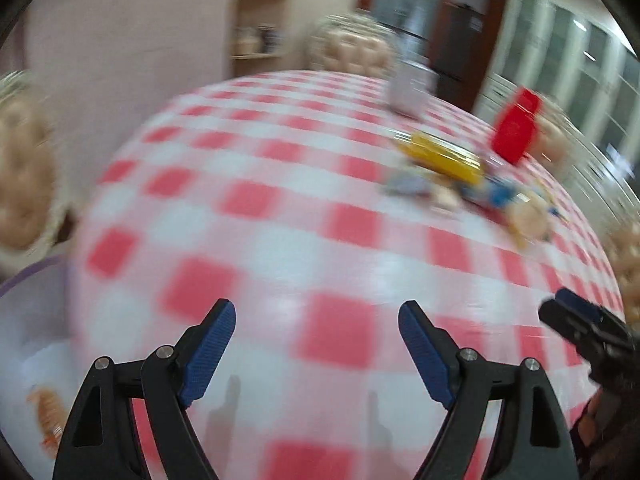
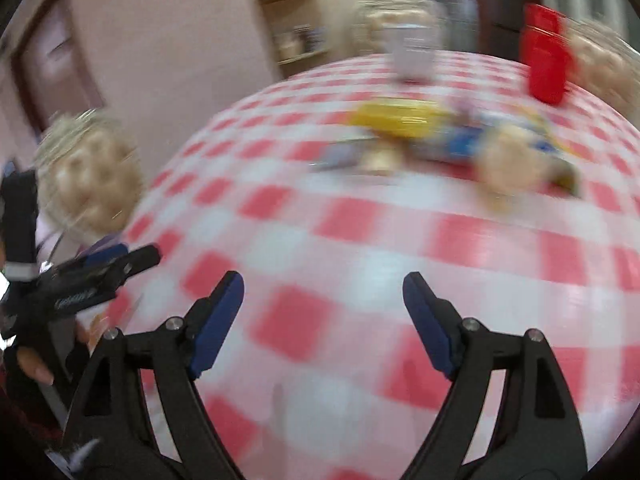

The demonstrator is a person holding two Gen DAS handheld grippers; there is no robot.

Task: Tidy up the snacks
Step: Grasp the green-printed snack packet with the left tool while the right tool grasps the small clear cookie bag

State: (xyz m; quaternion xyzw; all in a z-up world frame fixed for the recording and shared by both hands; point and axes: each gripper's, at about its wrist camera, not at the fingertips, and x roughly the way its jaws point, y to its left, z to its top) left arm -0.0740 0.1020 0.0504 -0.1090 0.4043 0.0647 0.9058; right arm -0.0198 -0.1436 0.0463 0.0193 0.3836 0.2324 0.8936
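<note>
Both views are smeared by blur. A heap of snacks lies at the far right of the red-and-white checked table (image 1: 280,208): a yellow packet (image 1: 444,156) (image 2: 400,120), a blue packet (image 1: 496,194) (image 2: 464,140) and a pale round bun (image 1: 528,216) (image 2: 512,164). Behind them stand a red container (image 1: 516,128) (image 2: 546,56) and a pale jar (image 1: 410,90) (image 2: 414,54). My left gripper (image 1: 318,316) hangs open over bare cloth with nothing between its fingers. My right gripper (image 2: 323,280) is open and empty too, well short of the heap. Each gripper shows at the edge of the other's view.
Beige tufted chair backs ring the table (image 1: 352,48) (image 1: 20,168) (image 2: 88,172). A white bag or bin with a purple rim (image 1: 32,272) and an orange-printed pack (image 1: 48,412) sits at the table's near left. A wall shelf (image 1: 260,20) stands behind.
</note>
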